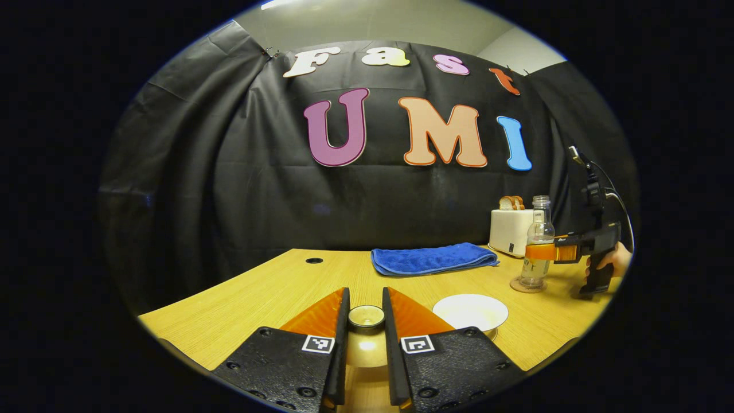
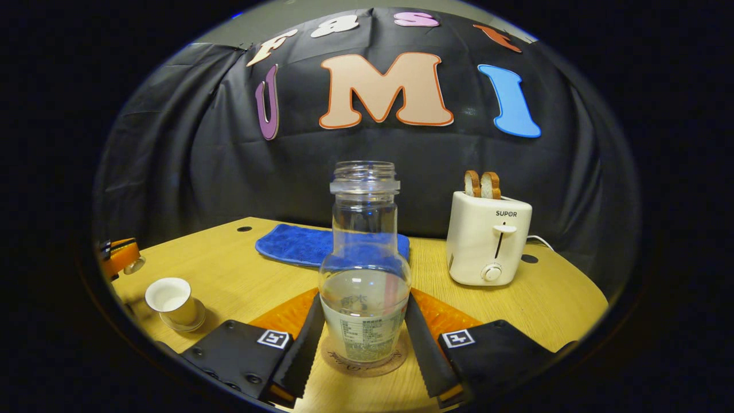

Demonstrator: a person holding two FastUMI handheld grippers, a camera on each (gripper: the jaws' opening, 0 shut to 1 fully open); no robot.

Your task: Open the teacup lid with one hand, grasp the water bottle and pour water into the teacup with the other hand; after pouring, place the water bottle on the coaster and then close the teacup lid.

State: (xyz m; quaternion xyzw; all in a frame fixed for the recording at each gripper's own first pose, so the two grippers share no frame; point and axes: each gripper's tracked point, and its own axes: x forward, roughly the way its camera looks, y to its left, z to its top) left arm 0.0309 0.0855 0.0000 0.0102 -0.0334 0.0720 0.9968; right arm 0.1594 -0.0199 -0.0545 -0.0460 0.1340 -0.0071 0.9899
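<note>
The clear, uncapped water bottle stands upright on a round coaster, holding some water. My right gripper is shut on its lower body, one finger pressed to each side. In the left gripper view the bottle is at the far right on the coaster, with the right gripper around it and a hand behind. My left gripper is shut on the knob of the teacup lid, held above the table. The white teacup sits uncovered just to its right. The teacup rests on a saucer.
A folded blue towel lies at the back of the wooden table. A white toaster with two bread slices stands right of the bottle. Black cloth walls the booth behind. The table's near edge curves close under both grippers.
</note>
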